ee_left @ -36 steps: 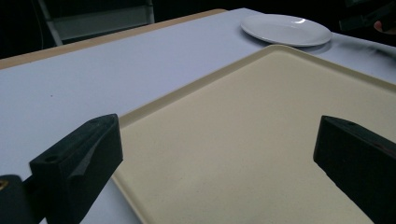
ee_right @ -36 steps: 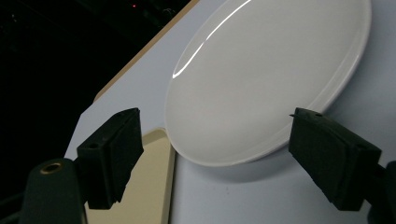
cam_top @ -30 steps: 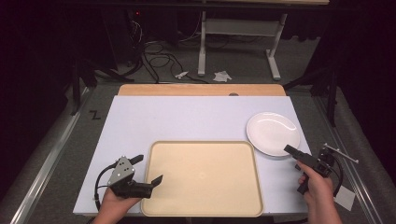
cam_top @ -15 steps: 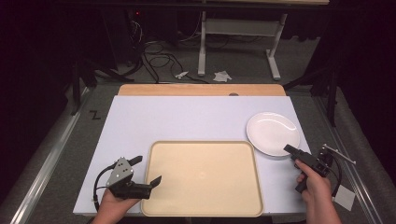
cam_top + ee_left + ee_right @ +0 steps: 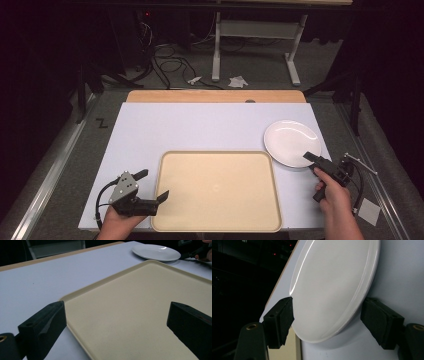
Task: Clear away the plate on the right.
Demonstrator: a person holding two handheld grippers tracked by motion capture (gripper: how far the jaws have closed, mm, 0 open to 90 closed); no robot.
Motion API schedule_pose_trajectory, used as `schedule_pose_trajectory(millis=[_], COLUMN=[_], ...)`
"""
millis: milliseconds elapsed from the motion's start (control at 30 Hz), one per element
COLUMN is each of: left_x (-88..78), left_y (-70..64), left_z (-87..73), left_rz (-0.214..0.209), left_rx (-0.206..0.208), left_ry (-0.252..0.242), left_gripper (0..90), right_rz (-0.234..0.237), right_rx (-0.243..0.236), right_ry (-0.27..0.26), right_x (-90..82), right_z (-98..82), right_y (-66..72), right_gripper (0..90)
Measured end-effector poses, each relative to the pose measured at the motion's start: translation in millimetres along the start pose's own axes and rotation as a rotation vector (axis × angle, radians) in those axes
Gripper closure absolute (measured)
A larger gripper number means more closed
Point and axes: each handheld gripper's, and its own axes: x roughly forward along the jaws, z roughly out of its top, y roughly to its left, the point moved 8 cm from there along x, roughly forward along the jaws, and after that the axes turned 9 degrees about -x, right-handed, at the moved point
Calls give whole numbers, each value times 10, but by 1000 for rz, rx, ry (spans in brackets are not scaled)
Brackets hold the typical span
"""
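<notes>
- Right gripper (image 5: pixel 311 158): jaws just closing around plate (image 5: pixel 291 142) rim, not yet pressing; hand barely shifted since earlier.
- Plate: on worktop (image 5: pixel 200 130), right of tray (image 5: pixel 217 190).
- Left gripper (image 5: pixel 152 186): jaws released, at tray edge.
- Step: grasping plate; next, clamp rim.

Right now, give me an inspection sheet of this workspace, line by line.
Surface: white table top with a wooden strip along its far edge.
Job's things: white plate, empty, near the right edge; beige tray, empty, at the near edge, close beside the plate.
Clutter: nothing seen on the table.
Grippers: right gripper rolled on its side, jaws either side of the plate's near rim, just been closing, not yet pressing; left gripper open over the tray's left corner.
Cables: one trails from each gripper; more lie on the floor beyond.
Surroundings: dark room, grey carpet, white stand legs, crumpled paper scraps.
</notes>
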Motion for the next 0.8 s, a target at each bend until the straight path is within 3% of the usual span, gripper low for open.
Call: schedule_pose_trajectory(millis=[133,367,400,467,633,800], left_x=[-12,-26,-26,-26,-32,-33], left_y=[-4,-20,-23,-27,-36,-42], left_z=[-5,8,8,9,12,13], left_rz=[0,-15,-17,-19,-24,-27], left_rx=[0,3,5,8,14,15], left_ry=[-1,-7,-6,-6,-6,-5], left_gripper=[35,41,42,44,46,52], right_rz=[-1,-73,-73,-71,-50,-50], right_rx=[5,-48,-34,-41,13,14], right_ry=[-9,-9,-10,-11,-20,-19], right_x=[18,0,-2,-4,-6,-3], right_z=[6,-31,-31,-29,-20,-17], right_y=[-14,-78,-82,-105,-124,-125], right_gripper=[329,528,542,568,588,591])
